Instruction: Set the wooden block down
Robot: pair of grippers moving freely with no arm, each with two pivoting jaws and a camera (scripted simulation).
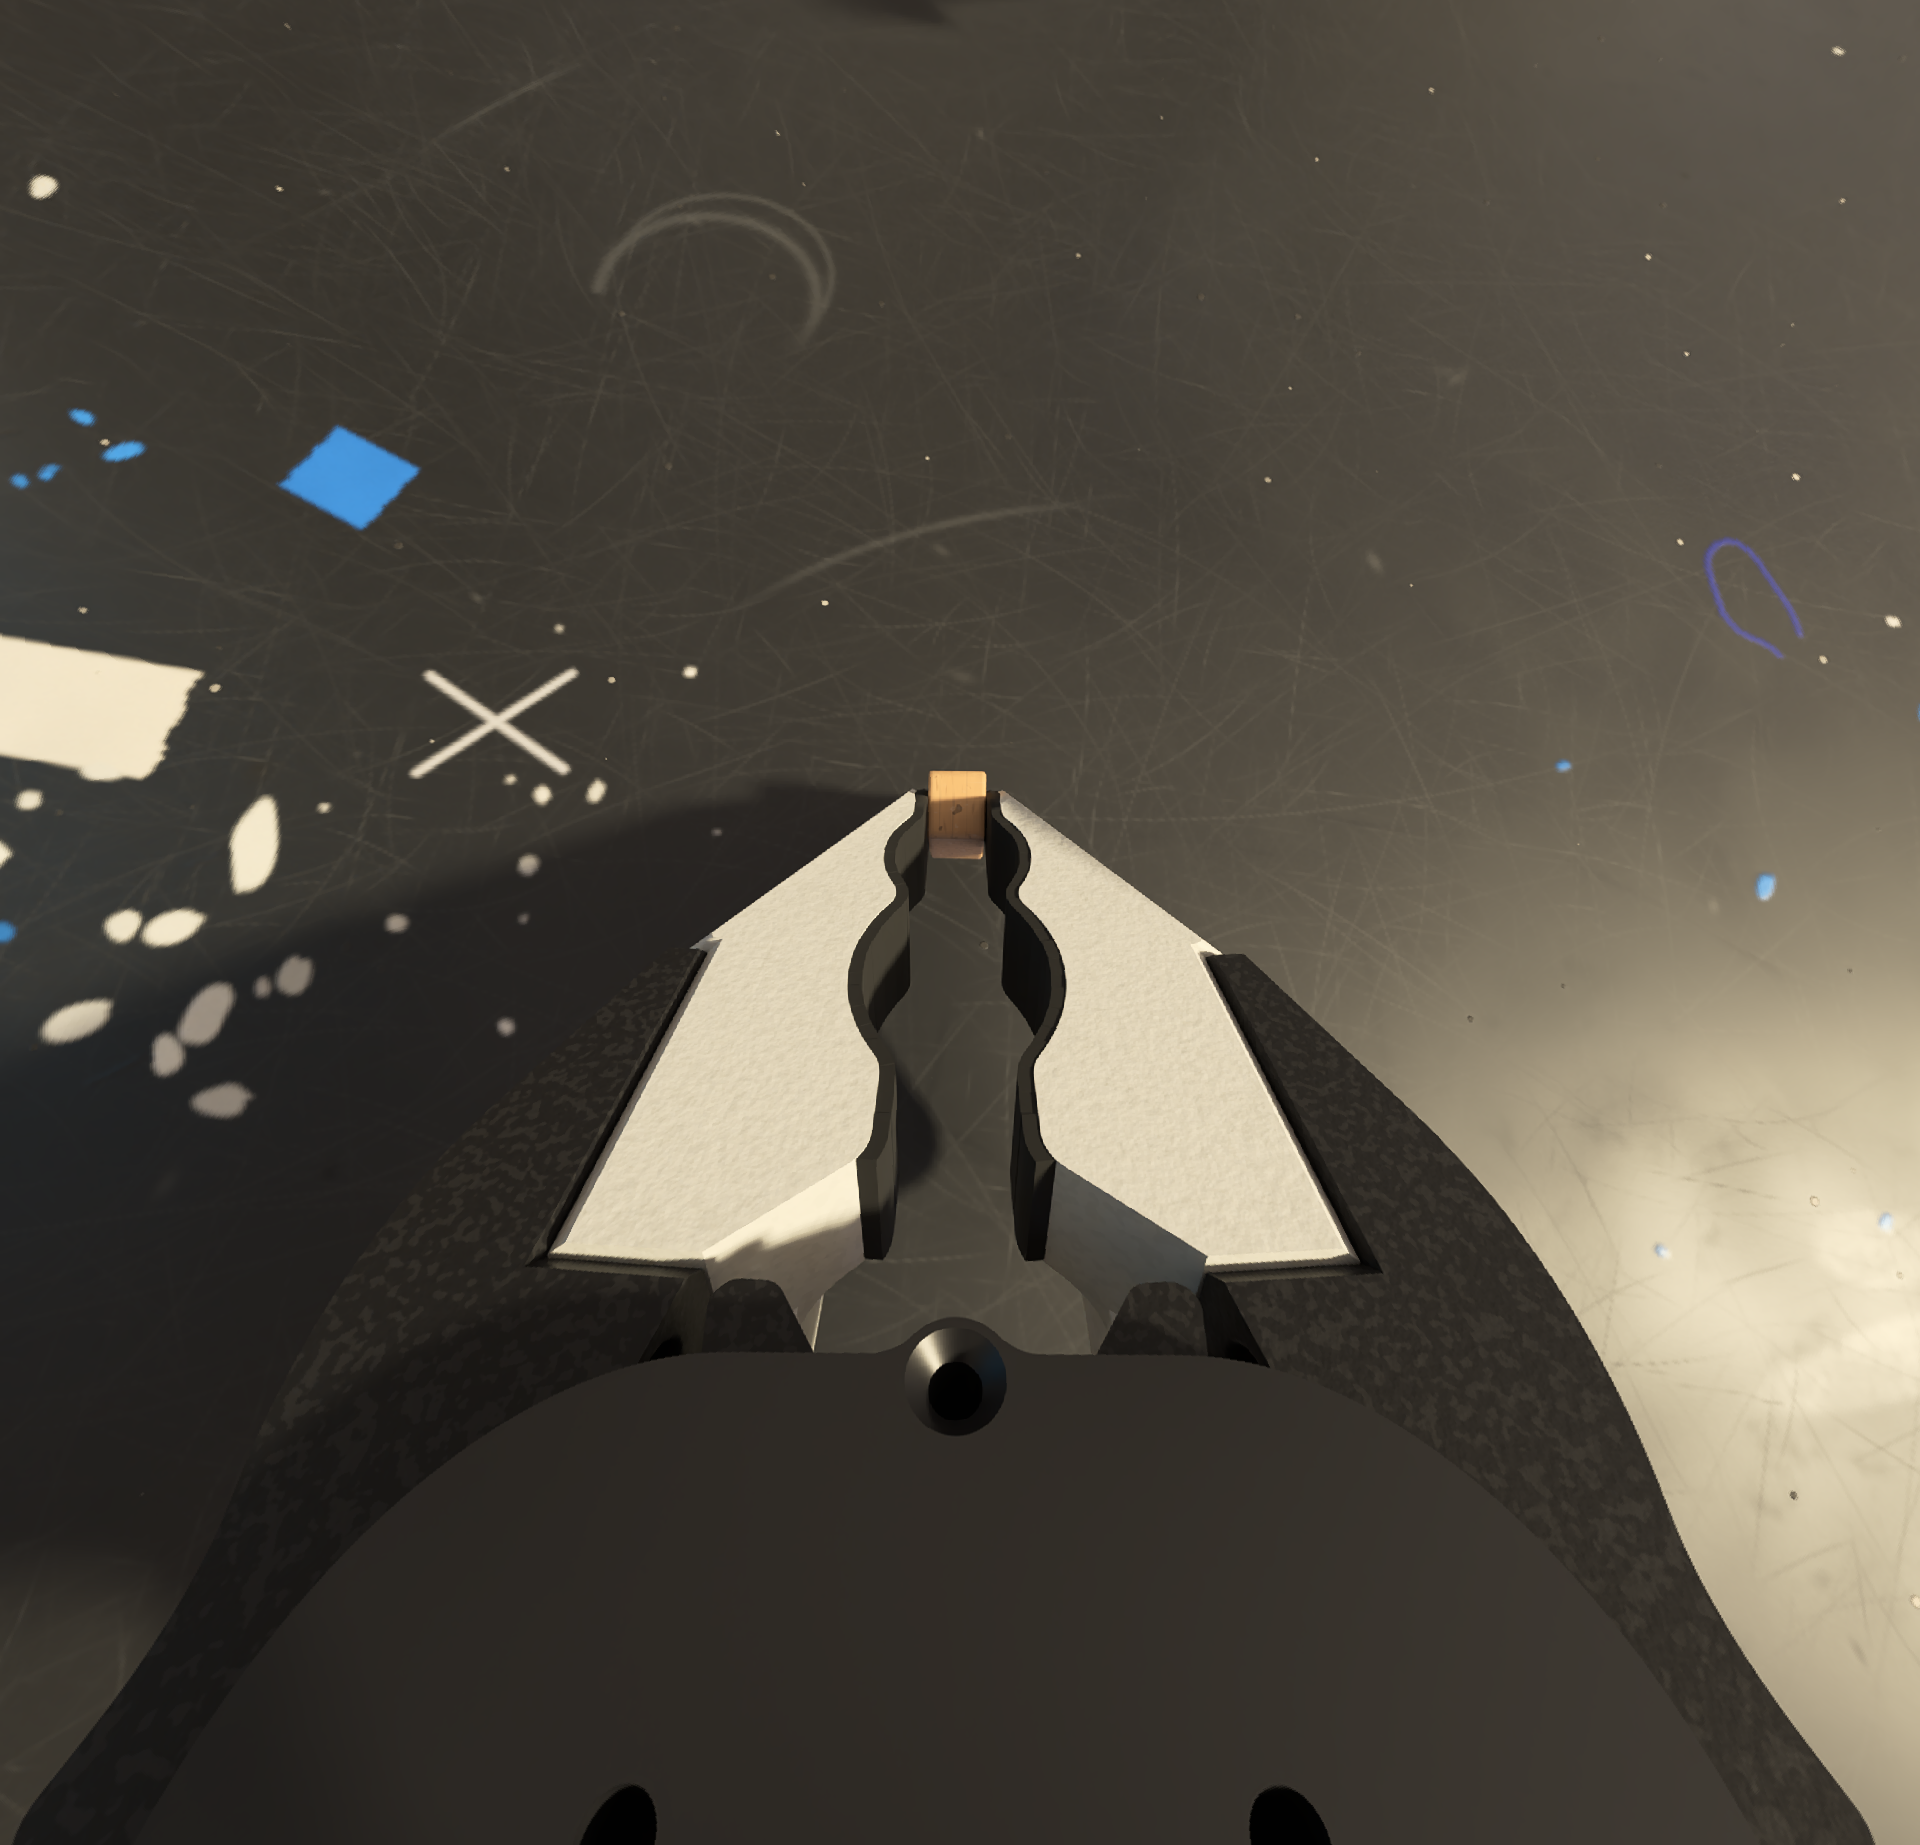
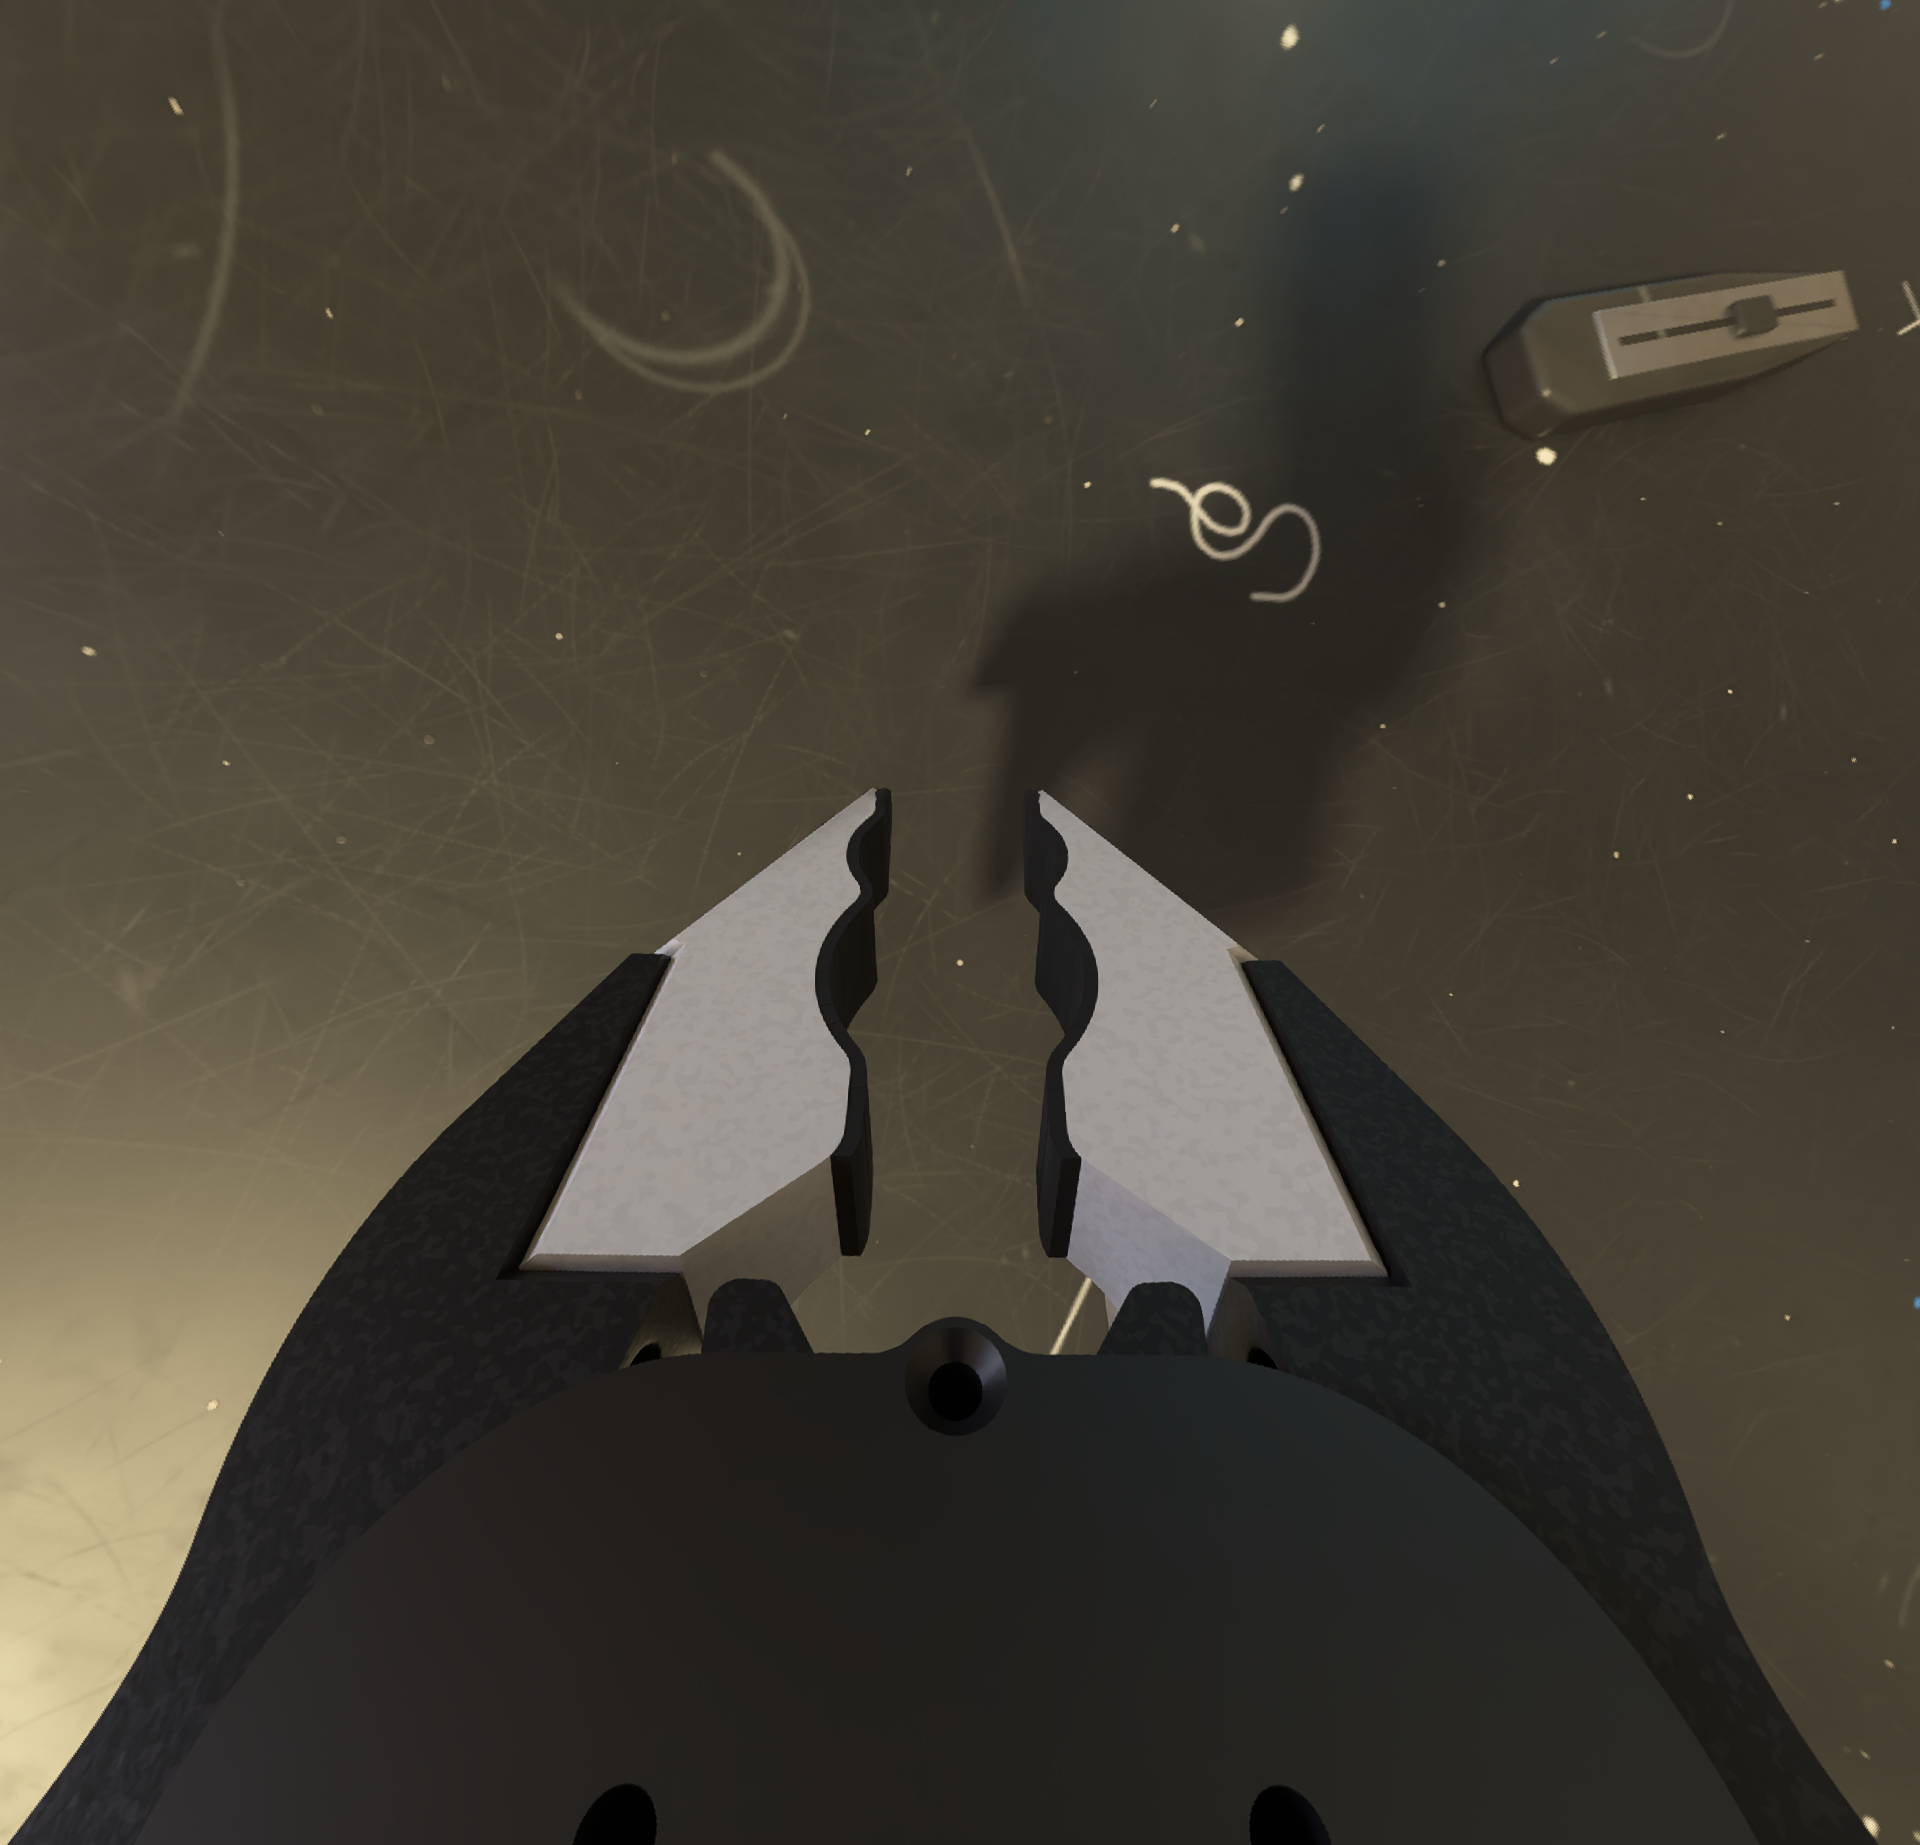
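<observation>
In the left wrist view a small light wooden block (image 1: 957, 814) sits pinched between the tips of my left gripper (image 1: 957, 808), which is shut on it. The block pokes a little past the fingertips, over the dark scratched table. Whether it touches the table I cannot tell. In the right wrist view my right gripper (image 2: 958, 803) is open and empty, its jaws apart over bare table. The block does not show in that view.
The table is dark with scratches, white paint flecks, a white cross (image 1: 497, 723), a blue square patch (image 1: 350, 476) and a pale patch (image 1: 88, 706). The other gripper's dark body (image 2: 1673, 346) shows far right in the right wrist view, with its shadow (image 2: 1226, 673) on the table.
</observation>
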